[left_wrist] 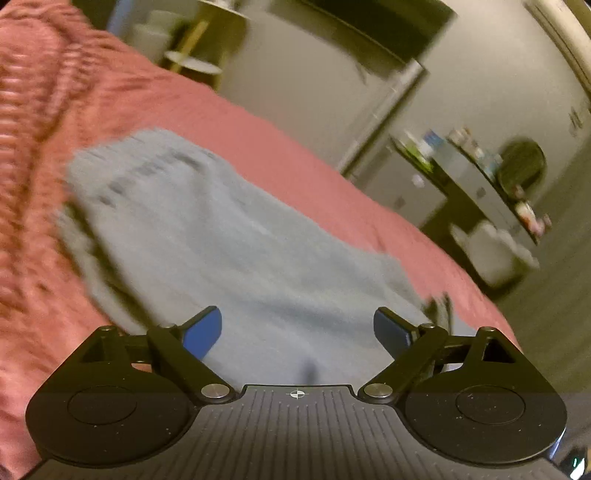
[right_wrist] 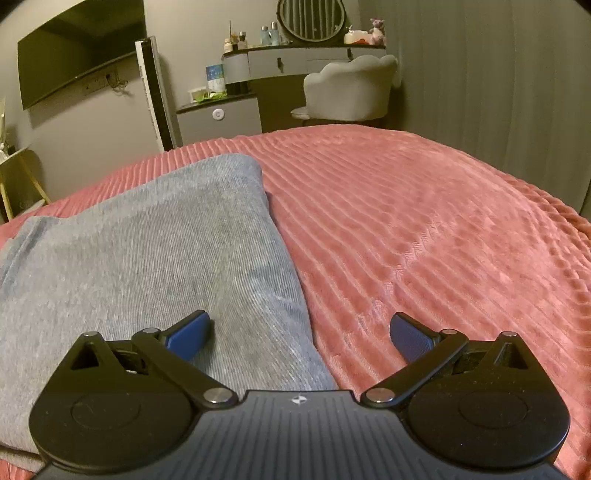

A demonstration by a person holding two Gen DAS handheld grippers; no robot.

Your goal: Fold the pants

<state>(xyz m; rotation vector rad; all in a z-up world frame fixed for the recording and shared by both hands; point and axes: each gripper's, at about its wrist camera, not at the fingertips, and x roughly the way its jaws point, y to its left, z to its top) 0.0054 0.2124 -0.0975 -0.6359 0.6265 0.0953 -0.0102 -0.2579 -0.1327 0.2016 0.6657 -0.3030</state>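
Observation:
The grey ribbed pants (right_wrist: 147, 251) lie folded in a flat stack on the pink bed cover (right_wrist: 424, 229). My right gripper (right_wrist: 301, 332) is open and empty, low over the stack's right edge, with its left finger above the cloth and its right finger above the cover. In the blurred left wrist view the grey pants (left_wrist: 221, 240) lie just ahead on the pink cover (left_wrist: 55, 110). My left gripper (left_wrist: 297, 328) is open and empty above their near end.
Beyond the bed's far edge stand a dresser with bottles and a round mirror (right_wrist: 310, 18), a grey chair (right_wrist: 347, 88), a white tower unit (right_wrist: 155, 92) and a wall TV (right_wrist: 77, 48). A wooden stand (right_wrist: 18, 177) is at left.

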